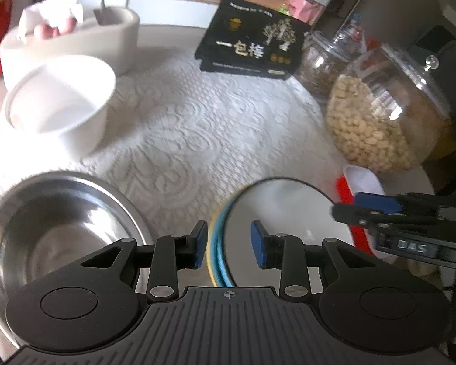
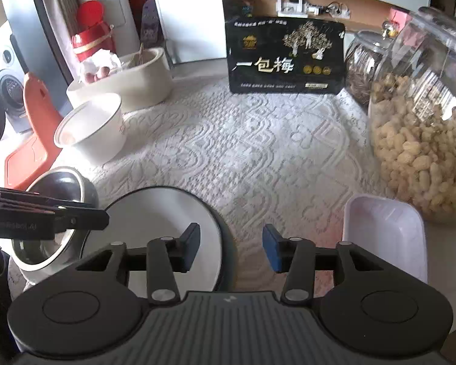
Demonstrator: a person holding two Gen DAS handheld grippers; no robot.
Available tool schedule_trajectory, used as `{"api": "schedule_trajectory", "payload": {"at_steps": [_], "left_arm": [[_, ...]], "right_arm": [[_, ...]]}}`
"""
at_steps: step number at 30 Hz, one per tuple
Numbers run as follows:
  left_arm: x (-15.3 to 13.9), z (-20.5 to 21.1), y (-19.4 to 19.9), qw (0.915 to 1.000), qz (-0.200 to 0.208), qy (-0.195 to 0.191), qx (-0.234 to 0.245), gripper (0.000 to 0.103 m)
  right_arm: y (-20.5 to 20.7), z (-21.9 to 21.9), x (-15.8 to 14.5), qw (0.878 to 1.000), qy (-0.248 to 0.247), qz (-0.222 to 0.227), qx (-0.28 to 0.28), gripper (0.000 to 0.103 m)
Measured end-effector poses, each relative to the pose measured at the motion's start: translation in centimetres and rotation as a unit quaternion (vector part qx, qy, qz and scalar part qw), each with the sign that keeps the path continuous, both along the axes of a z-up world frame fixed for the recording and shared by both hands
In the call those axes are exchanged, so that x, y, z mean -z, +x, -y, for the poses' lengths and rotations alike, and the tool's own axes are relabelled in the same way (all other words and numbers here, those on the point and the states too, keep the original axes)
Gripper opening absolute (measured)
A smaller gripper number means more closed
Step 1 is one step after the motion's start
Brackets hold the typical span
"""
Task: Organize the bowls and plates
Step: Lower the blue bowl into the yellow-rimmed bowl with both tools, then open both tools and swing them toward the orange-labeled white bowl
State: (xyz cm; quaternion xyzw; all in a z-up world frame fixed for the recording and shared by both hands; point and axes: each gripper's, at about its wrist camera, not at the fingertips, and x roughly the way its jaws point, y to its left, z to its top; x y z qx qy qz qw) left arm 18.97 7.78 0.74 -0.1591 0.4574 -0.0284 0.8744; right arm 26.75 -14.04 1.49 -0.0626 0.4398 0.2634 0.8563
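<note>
**White embossed cloth set with bowls and a plate, both grippers hovering open**

White embossed tablecloth (image 2: 258, 152) covers the table, and a black printed box (image 2: 285, 57) is propped at its far edge. A round white plate with a dark rim (image 2: 155, 213) is seen lying near the front; in the left wrist view blue and yellow edges show beneath it. Just to its left a shiny stainless steel bowl (image 1: 51, 222) is placed, and farther back a white paper bowl (image 1: 60, 103) stands. A glass jar of peanuts (image 2: 422, 152) is set on the right, with a shallow white plastic tray (image 2: 386, 237) in front of it. The left gripper (image 1: 229, 248) is held open over the plate's left edge, nothing pinched. The right gripper (image 2: 231, 248) is likewise open above the plate's right edge, empty.
</note>
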Motion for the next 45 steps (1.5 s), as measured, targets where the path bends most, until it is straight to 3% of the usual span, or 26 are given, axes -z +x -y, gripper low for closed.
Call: {"api": "schedule_trajectory", "payload": {"at_steps": [2,5,8,11,17,29,33,36,37,40,43,45], "left_arm": [[0.5,-0.1,0.7,0.9998,-0.009,0.017,-0.006,0.034],[1.8,-0.3,1.8,0.9995,-0.027,0.012,-0.005,0.037],[3.1,-0.3,2.7,0.9990,-0.045,0.001,-0.002,0.035],[4.3,-0.1,3.5,0.9977,-0.062,-0.026,0.008,0.027],[4.5,0.2,3.8,0.9969,-0.071,-0.029,0.014,0.033],[3.6,0.3,3.6,0.9980,-0.057,-0.025,0.008,0.032],[-0.1,-0.6,2.4,1.0000,0.003,0.000,-0.004,0.032],[-4.3,-2.6,2.8,0.9977,0.067,-0.012,-0.009,0.032],[-5.5,-3.6,3.1,0.9962,0.085,-0.016,-0.012,0.032],[-7.4,-7.7,3.8,0.9898,0.128,0.004,-0.062,0.035],[-6.6,-12.0,3.5,0.9779,0.121,0.054,-0.162,0.033],[-5.5,-15.3,3.2,0.9741,0.104,0.028,-0.198,0.033]], "right_arm": [[0.7,0.5,0.8,0.999,0.012,-0.029,0.009,0.051],[1.6,0.9,2.8,0.996,0.031,-0.085,0.016,0.051],[2.7,1.1,5.6,0.981,0.078,-0.179,0.015,0.051],[3.1,0.7,7.3,0.967,0.108,-0.230,0.010,0.052],[3.2,-0.3,7.0,0.974,0.095,-0.207,0.004,0.052],[4.6,-0.6,6.8,0.979,0.083,-0.189,0.004,0.052],[4.4,-0.8,3.0,0.993,0.042,-0.110,0.013,0.052],[4.5,-2.2,-1.1,0.999,0.006,-0.030,0.011,0.053],[4.7,-3.0,-2.4,1.000,0.000,-0.010,0.009,0.059],[5.3,-5.9,-5.1,1.000,-0.014,0.026,-0.007,0.077],[6.1,-9.7,-5.7,0.998,-0.046,0.040,-0.027,0.077],[7.1,-12.9,-5.5,0.997,-0.055,0.029,-0.040,0.077]]}}
